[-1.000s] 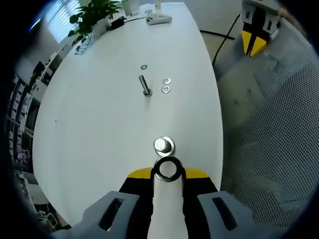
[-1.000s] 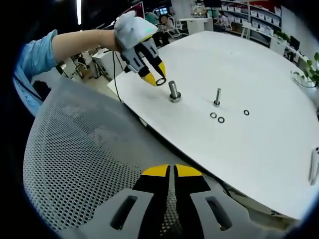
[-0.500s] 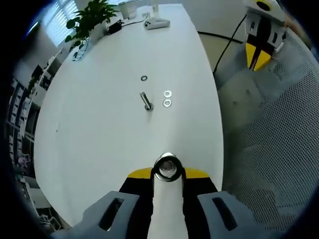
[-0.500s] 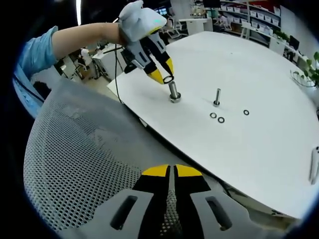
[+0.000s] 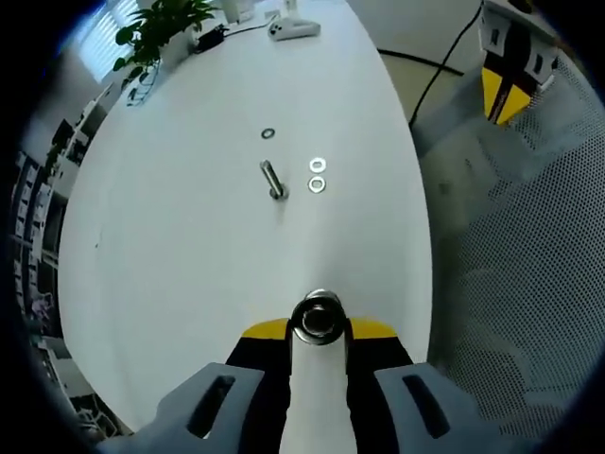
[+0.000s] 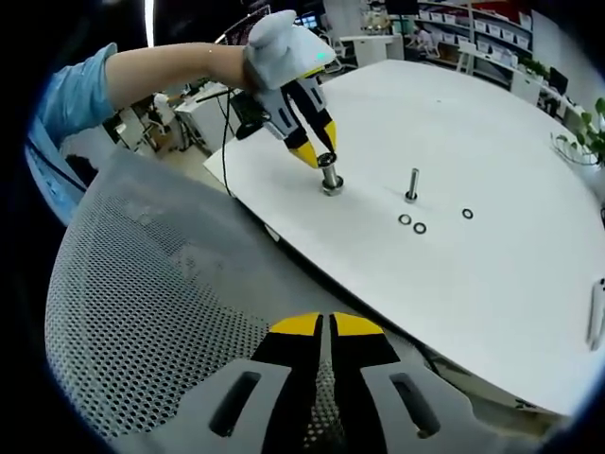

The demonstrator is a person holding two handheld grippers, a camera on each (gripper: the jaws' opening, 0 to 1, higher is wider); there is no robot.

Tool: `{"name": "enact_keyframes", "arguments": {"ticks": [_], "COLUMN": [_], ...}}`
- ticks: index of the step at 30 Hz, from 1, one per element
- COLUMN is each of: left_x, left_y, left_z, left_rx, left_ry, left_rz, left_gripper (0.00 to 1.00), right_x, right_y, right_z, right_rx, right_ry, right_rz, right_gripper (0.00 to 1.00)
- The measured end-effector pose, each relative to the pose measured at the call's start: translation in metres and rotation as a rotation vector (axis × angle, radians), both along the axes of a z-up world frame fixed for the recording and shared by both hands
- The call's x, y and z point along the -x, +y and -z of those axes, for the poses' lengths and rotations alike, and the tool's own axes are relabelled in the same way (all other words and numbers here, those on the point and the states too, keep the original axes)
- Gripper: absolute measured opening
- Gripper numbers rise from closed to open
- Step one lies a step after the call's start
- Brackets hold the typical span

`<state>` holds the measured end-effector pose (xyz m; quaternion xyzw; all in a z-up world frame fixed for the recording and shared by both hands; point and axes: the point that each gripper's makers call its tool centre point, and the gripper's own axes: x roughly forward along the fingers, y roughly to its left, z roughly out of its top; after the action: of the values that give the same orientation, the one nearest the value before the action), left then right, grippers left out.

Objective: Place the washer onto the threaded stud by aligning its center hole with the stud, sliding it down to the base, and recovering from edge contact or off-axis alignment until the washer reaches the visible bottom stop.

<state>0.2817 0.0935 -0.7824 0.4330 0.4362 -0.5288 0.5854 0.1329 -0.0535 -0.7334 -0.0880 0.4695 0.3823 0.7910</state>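
Steel washer (image 5: pixel 318 320), light, stiff and slippery, sits pinched by its rim in the left gripper (image 5: pixel 318 329) over the stud (image 6: pixel 330 173); right gripper (image 6: pixel 326 326) rests closed, empty.

1. The left gripper (image 6: pixel 324 157) has black jaws with yellow tips and a grey-white body.
2. The right gripper (image 6: pixel 327 326) is coloured alike, with slotted grey mounts.
3. The person wears a light-blue sleeve (image 6: pixel 71 99).

A white table (image 5: pixel 189 265) runs toward a plant (image 5: pixel 156 28) upper left. A grey mesh chair (image 6: pixel 161 312) fills lower left; shelves (image 6: pixel 492 43), perhaps, line the top.
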Motion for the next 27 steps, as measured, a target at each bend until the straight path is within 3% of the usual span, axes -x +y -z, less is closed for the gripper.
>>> {"name": "enact_keyframes", "arguments": {"ticks": [8, 17, 24, 27], "left_x": [0.002, 0.002, 0.001, -0.003], "left_y": [-0.001, 0.000, 0.001, 0.002], "left_z": [0.025, 0.040, 0.042, 0.039], "left_rx": [-0.039, -0.080, -0.095, -0.074], "left_ry": [0.028, 0.039, 0.049, 0.016], "left_rz": [0.001, 0.004, -0.015, -0.003], "left_gripper": [0.19, 0.19, 0.21, 0.30], "right_x": [0.000, 0.000, 0.000, 0.000], "right_y": [0.000, 0.000, 0.000, 0.000], "right_z": [0.000, 0.000, 0.000, 0.000], "right_rx": [-0.002, -0.004, -0.007, -0.006], "right_ry": [0.001, 0.004, 0.003, 0.002], "right_rz": [0.003, 0.000, 0.003, 0.002], "right_gripper": [0.06, 0.06, 0.06, 0.06]}}
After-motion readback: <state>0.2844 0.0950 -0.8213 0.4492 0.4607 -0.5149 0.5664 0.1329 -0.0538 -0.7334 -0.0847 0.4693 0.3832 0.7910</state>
